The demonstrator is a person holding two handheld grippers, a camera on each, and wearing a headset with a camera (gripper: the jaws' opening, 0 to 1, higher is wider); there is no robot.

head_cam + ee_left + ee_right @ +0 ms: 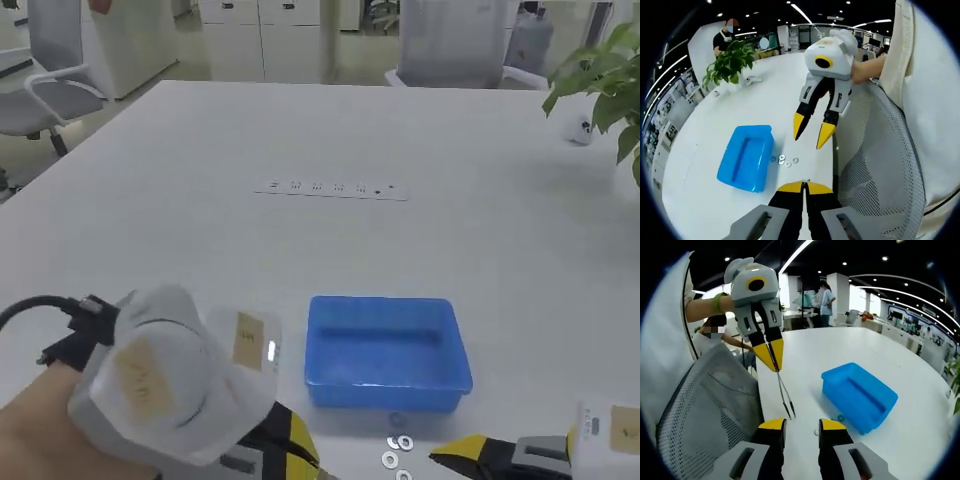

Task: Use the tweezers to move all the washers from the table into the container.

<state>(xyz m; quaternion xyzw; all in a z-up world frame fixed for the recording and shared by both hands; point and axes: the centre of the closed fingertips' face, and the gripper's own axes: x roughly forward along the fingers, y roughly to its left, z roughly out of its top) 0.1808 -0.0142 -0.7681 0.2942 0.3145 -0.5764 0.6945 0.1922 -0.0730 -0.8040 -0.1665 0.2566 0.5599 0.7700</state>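
Left gripper [773, 360]: jaws pressed together on the upper end of the tweezers [784, 390]. The two thin legs hang down from it, tips a little apart and above the bare table [200, 200] near its front edge. The tips hold nothing.

Container [380, 303]: blue, open, standing on the table past the tweezers. I see no washers inside.

Washers [401, 443]: a small loose cluster flat on the table just in front of the container's near wall. They are close together; I cannot tell whether any touch.

Right gripper [810, 137]: jaws wide apart and empty, hovering near the washers.

Handling, as a judgement:
- The washers look like thin, stiff, very light metal rings, smooth and likely slippery. They lie flush with the table, so there is little edge to get under.
- Best hold is one tweezer tip through the hole and the other outside the rim, pinching the ring's band.
- Take one washer at a time.
- Too hard a squeeze could flick a washer away.
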